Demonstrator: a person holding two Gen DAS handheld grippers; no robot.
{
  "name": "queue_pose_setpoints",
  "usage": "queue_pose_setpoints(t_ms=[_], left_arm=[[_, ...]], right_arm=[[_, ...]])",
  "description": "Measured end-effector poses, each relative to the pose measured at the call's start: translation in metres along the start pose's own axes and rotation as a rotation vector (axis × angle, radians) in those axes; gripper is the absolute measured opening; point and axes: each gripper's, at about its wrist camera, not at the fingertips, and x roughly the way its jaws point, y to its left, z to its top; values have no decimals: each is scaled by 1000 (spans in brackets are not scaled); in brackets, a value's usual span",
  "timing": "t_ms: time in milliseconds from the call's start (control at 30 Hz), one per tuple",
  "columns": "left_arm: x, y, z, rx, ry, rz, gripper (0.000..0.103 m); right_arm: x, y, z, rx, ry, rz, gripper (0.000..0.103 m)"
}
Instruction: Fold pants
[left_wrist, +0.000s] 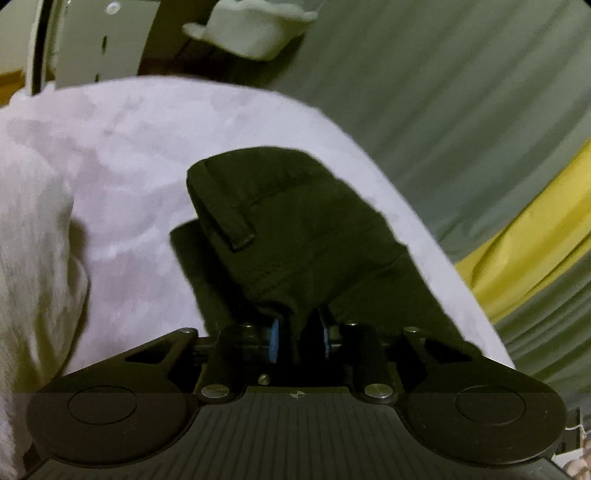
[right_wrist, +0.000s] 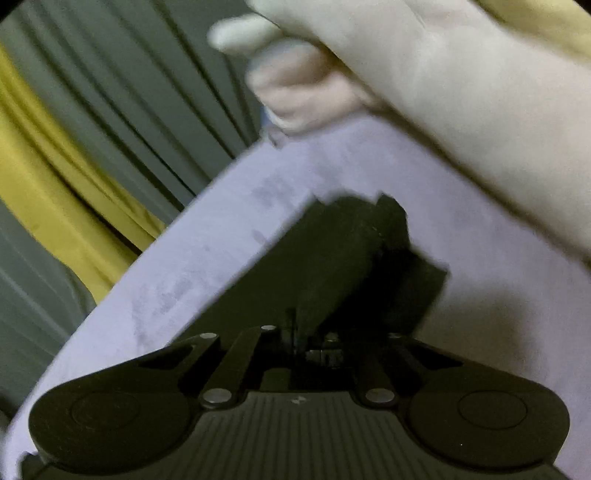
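Observation:
The black pants (left_wrist: 295, 221) lie bunched on a pale lilac sheet (left_wrist: 129, 166); a belt loop shows on the raised waistband. My left gripper (left_wrist: 300, 338) is shut on a fold of the pants, black cloth pinched between its blue pads (left_wrist: 274, 341). In the right wrist view the pants (right_wrist: 351, 258) run forward from my right gripper (right_wrist: 299, 332), which is shut on their near edge; its fingertips are hidden by the dark cloth. The view is blurred.
The lilac sheet (right_wrist: 221, 258) covers a bed. Grey-green curtains (left_wrist: 461, 92) with a yellow strip (left_wrist: 535, 229) hang beyond it. A white cloth heap (left_wrist: 33, 240) lies at left. A gloved hand and sleeve (right_wrist: 424, 74) cross the top of the right wrist view.

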Motion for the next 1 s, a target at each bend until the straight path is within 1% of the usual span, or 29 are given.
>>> queue_pose_setpoints(t_ms=[33, 100, 167, 200, 233, 267, 300, 333, 367, 400, 433, 467, 500, 533, 567, 600, 633, 667, 700, 733, 767, 833, 867, 900, 933, 967, 1000], left_arm=[[-3, -1, 3, 6, -8, -11, 21], [-11, -6, 6, 36, -32, -30, 20], [-17, -10, 5, 89, -79, -58, 19], [-17, -10, 4, 113, -89, -55, 20], [-14, -9, 2, 136, -75, -27, 25], [-7, -6, 0, 142, -46, 9, 30], [-1, -3, -2, 139, -5, 63, 41], [5, 1, -6, 139, 39, 139, 55], [6, 3, -10, 153, 46, 220, 59], [3, 1, -13, 182, 22, 321, 77], [-4, -3, -15, 233, -13, 405, 88], [-10, -8, -16, 268, -38, 431, 87], [-16, -16, -18, 299, -63, 451, 85], [-23, -30, -21, 359, -117, 510, 85], [-29, -45, -25, 424, -178, 563, 86], [-35, -60, -29, 487, -236, 571, 86], [-41, -79, -34, 557, -293, 512, 88], [-45, -95, -40, 598, -315, 428, 89], [-47, -109, -43, 620, -316, 333, 90], [-45, -125, -49, 634, -298, 199, 90], [-39, -138, -54, 637, -272, 100, 90], [-23, -166, -71, 657, -214, -45, 90], [-9, -181, -83, 692, -171, -100, 89], [4, -191, -93, 727, -128, -124, 77], [23, -203, -107, 774, -78, -133, 63], [42, -211, -116, 811, -36, -130, 58], [64, -217, -124, 841, 5, -85, 54]], right_arm=[[-7, 6, 4, -9, -33, 18, 3], [-22, 11, 14, 36, -93, 90, 3], [-38, 13, 23, 92, -154, 186, 3], [-46, 13, 24, 101, -195, 235, 3], [-52, 11, 23, 104, -232, 272, 3], [-55, 8, 20, 99, -258, 287, 3], [-54, 5, 18, 78, -258, 262, 3], [-47, 1, 14, 28, -238, 190, 4], [-40, -2, 10, -23, -201, 107, 4], [-27, -3, 5, -90, -133, -16, 9], [-14, -4, -1, -165, -57, -154, 19], [-6, -5, -7, -231, 1, -274, 24], [-4, -7, -11, -269, 8, -363, 31], [-7, -8, -15, -296, -26, -447, 40], [-11, -8, -16, -302, -56, -485, 47], [-16, -7, -16, -296, -79, -508, 58], [-20, -3, -14, -287, -107, -516, 59], [-23, 4, -15, -287, -129, -500, 59], [-27, 14, -16, -295, -152, -463, 59], [-29, 26, -19, -313, -170, -405, 59], [-28, 42, -25, -344, -172, -332, 59], [-18, 75, -44, -414, -141, -188, 59], [-12, 88, -54, -427, -117, -132, 59], [-3, 100, -64, -430, -83, -84, 59], [9, 111, -76, -425, -36, -51, 59], [20, 120, -86, -417, 2, -46, 59], [30, 128, -97, -413, 41, -41, 59]])
